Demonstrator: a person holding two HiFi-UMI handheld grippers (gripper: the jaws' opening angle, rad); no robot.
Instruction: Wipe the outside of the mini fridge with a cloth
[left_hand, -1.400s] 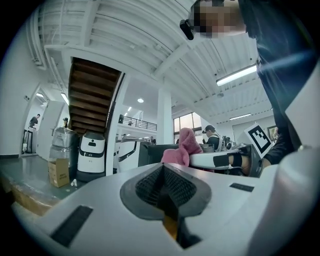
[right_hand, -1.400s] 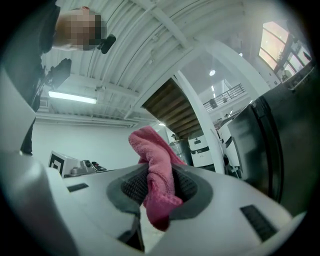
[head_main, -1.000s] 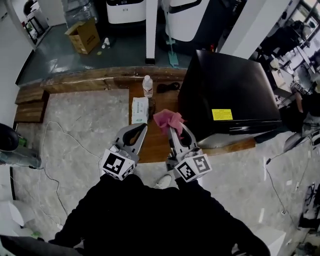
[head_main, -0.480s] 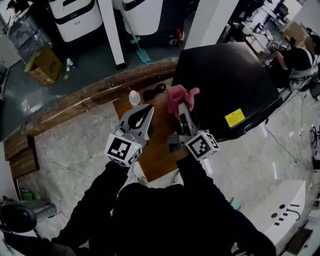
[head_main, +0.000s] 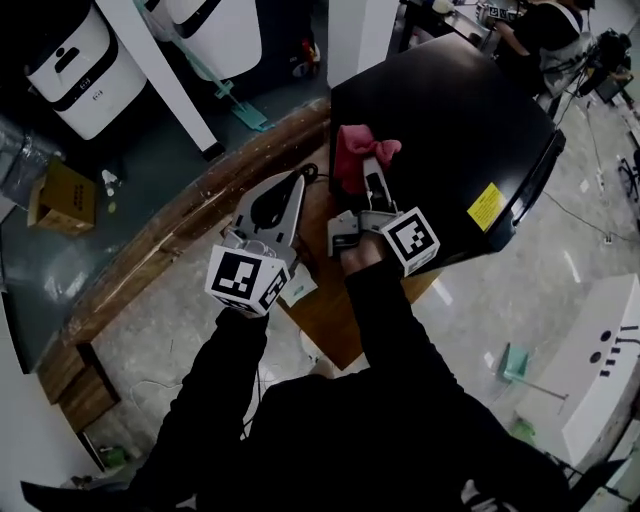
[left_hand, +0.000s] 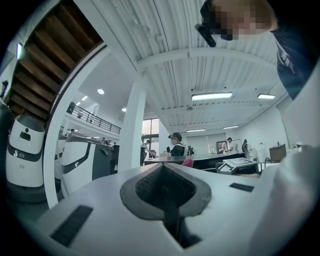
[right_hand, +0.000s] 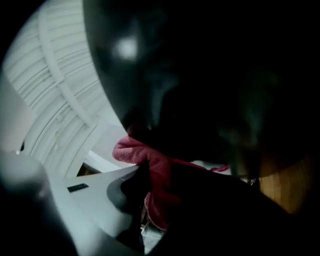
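Note:
The black mini fridge (head_main: 450, 120) stands at the upper right of the head view, with a yellow sticker (head_main: 487, 205) on its front. My right gripper (head_main: 372, 172) is shut on a pink cloth (head_main: 358, 155) at the fridge's near left edge. In the right gripper view the pink cloth (right_hand: 156, 172) bunches between the jaws of my right gripper (right_hand: 145, 172), close against the fridge's glossy black side (right_hand: 210, 75). My left gripper (head_main: 285, 198) hangs to the left of the fridge, shut and holding nothing. The left gripper (left_hand: 162, 169) points up at the ceiling.
The fridge stands on a wooden platform (head_main: 345, 325) beside a long wooden beam (head_main: 170, 235). A white pack (head_main: 300, 287) lies under my left gripper. A cardboard box (head_main: 58, 195), white machines (head_main: 75, 65) and a pillar (head_main: 165, 85) are at the back. A white cabinet (head_main: 600, 380) stands at the right.
My right gripper has carried the pink cloth up to the fridge's left edge. The head view has swung round, so the fridge sits higher. The left gripper stays shut.

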